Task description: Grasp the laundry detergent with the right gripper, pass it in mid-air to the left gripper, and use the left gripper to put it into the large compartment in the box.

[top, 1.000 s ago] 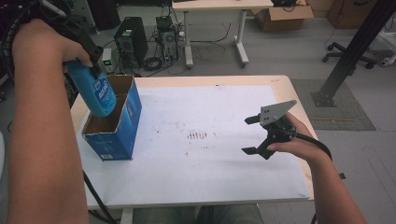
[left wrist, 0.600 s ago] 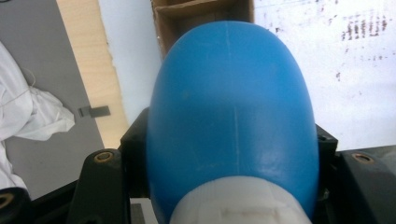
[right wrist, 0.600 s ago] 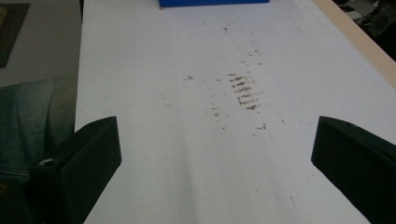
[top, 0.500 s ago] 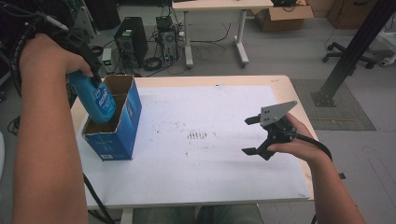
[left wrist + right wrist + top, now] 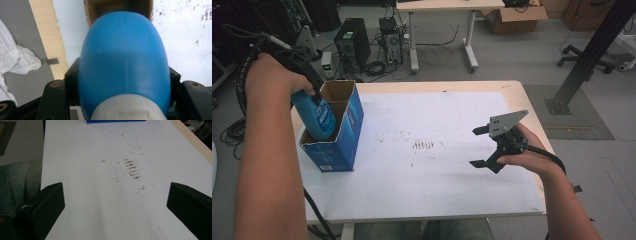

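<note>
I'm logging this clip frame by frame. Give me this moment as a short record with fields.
work in hand: blue bottle going into the open blue box
bottle: lower part inside the box, upper part above the rim
left claw: shut on the bottle
right claw: open, holding nothing, over the white table
box position: left side of the table, top flaps open
table marks: small brown smudges near the middle

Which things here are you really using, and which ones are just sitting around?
In use:
- round-shouldered blue plastic bottle with a white cap, clamped in the left gripper
- open blue cardboard box, which the bottle is partly inside

Just lying about:
- right gripper, open and idle above the white table sheet
- brown smudges on the sheet
</note>
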Motion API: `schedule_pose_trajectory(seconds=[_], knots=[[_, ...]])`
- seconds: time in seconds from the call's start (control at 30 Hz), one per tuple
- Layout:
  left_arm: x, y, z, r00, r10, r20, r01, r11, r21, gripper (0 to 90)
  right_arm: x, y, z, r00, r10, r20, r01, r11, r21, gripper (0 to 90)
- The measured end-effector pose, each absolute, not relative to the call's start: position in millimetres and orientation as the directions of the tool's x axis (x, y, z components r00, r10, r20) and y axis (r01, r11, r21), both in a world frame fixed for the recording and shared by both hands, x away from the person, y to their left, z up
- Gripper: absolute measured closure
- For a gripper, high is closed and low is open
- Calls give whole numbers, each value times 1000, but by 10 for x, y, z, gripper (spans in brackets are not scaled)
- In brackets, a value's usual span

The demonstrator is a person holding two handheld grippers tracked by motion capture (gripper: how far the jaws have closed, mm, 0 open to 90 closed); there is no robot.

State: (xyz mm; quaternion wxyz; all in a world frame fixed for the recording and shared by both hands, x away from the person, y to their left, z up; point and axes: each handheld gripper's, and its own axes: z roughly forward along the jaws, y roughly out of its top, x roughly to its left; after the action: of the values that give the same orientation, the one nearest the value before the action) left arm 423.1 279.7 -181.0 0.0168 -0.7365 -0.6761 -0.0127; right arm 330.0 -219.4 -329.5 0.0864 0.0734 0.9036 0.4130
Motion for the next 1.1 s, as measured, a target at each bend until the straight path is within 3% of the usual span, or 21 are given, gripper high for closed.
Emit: schedule_pose_trajectory(seconds=[1.1], knots=[[4353,2757,-2550,88,996,29,995,-86,-59,387,3302,-2155,-3368,-978,193,-78,65,642,763,17]])
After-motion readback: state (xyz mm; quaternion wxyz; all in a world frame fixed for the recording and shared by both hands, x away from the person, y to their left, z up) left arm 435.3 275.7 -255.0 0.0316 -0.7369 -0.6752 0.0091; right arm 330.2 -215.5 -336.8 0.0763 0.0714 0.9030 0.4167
